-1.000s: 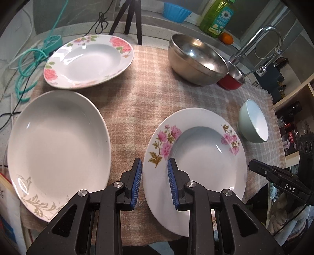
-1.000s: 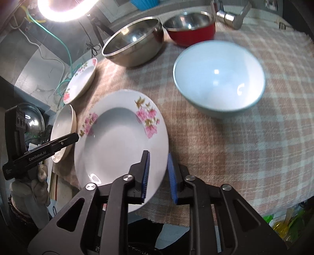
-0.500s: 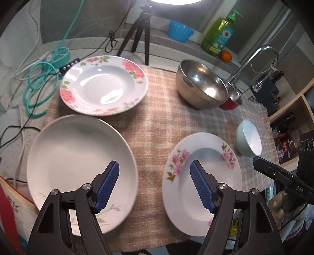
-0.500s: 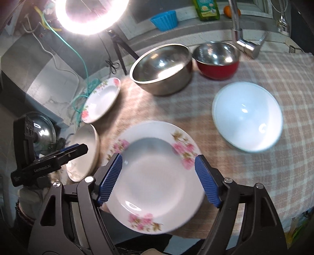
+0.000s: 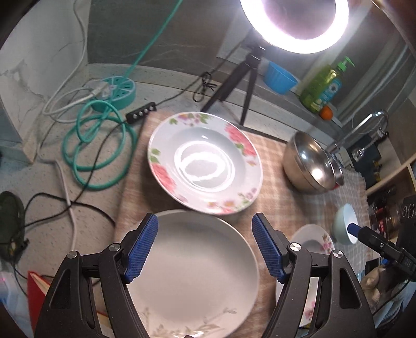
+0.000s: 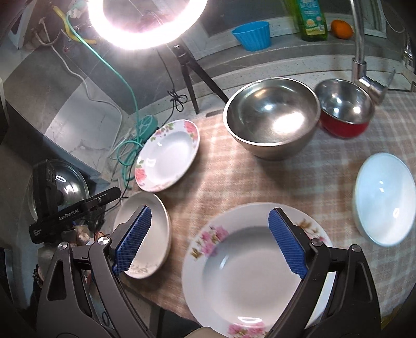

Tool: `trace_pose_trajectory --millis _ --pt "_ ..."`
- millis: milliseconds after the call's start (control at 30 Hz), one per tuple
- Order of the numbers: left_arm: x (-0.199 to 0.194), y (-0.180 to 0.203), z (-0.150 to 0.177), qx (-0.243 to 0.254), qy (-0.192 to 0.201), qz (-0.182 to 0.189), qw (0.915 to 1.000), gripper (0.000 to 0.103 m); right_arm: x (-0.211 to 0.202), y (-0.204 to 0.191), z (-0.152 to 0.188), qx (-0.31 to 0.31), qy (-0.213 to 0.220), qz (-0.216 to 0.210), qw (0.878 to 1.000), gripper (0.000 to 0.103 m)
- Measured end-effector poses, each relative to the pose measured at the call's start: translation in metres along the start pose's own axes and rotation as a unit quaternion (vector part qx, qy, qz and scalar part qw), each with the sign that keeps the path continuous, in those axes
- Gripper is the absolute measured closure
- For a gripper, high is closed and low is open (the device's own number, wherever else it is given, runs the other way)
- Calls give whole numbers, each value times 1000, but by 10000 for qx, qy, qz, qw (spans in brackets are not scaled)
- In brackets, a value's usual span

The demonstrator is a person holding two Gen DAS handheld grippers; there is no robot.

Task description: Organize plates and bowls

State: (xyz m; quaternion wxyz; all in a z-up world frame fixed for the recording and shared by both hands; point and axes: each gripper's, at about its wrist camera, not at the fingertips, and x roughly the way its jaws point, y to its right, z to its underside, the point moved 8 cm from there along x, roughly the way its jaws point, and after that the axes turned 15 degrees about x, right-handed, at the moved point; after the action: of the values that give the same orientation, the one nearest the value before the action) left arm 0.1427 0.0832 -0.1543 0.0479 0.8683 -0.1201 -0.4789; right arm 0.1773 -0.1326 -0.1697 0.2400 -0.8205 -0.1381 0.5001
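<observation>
Plates, three, all on the checked cloth (image 6: 234, 182).
- Plain plate (image 5: 192, 270): lower centre of the left wrist view, directly beneath the left gripper (image 5: 205, 249). Faint grey leaf print on its near rim. In the right wrist view it sits at lower left, partly behind a blue pad.
- Rose plate (image 5: 205, 161): centre of the left view, just beyond the plain plate, rims nearly meeting. Ahead of the left gripper along its pointing line.
- Pink-sprig plate (image 6: 249, 267): lower centre of the right view, under the right gripper (image 6: 210, 239); its near edge overhangs the cloth's front border. Lower right in the left view, partly hidden.

Bowls, three.
- Steel bowl (image 6: 270, 117): upper centre of the right view, beyond the sprig plate.
- Red bowl (image 6: 343, 109): touching or just beside the steel bowl, to its right, under the tap (image 6: 361, 62).
- Pale bowl (image 6: 384, 197): right edge of the right view, near the sprig plate.

Grippers.
- Left: jaws spread wide, nothing between the pads; plain plate below, not touched.
- Right: jaws opening, nothing clamped; sprig plate lies below the gap.

Key relation: each gripper hangs over its own plate, left nearer the plain and rose plates, right nearer the sprig plate and all bowls. Stacking likely starts with a rim grasp from the near edge.

Surroundings: ring light (image 6: 145, 20) on a tripod at top; green cable (image 5: 98, 145) at left; blue cup (image 6: 252, 35), soap bottle (image 6: 312, 18) and orange (image 6: 342, 28) on the ledge.
</observation>
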Motion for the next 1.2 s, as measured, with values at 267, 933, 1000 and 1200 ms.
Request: trace_pose_trajectory --millis 267,933,1000,1200 --pt "13 -38 -23 -71 67 25 9999 28 40 -31 -16 -94 -177 -46 9998 9" --pt "71 -70 -51 -99 -270 165 9994 54 140 -43 -46 310 -756 136 9966 50" --pt "76 -71 -52 -119 -317 235 9991 54 148 -44 -47 302 -800 149 9962 51" --pt "83 -76 -53 -194 -385 230 9988 71 169 -44 -49 317 -958 211 9947 63"
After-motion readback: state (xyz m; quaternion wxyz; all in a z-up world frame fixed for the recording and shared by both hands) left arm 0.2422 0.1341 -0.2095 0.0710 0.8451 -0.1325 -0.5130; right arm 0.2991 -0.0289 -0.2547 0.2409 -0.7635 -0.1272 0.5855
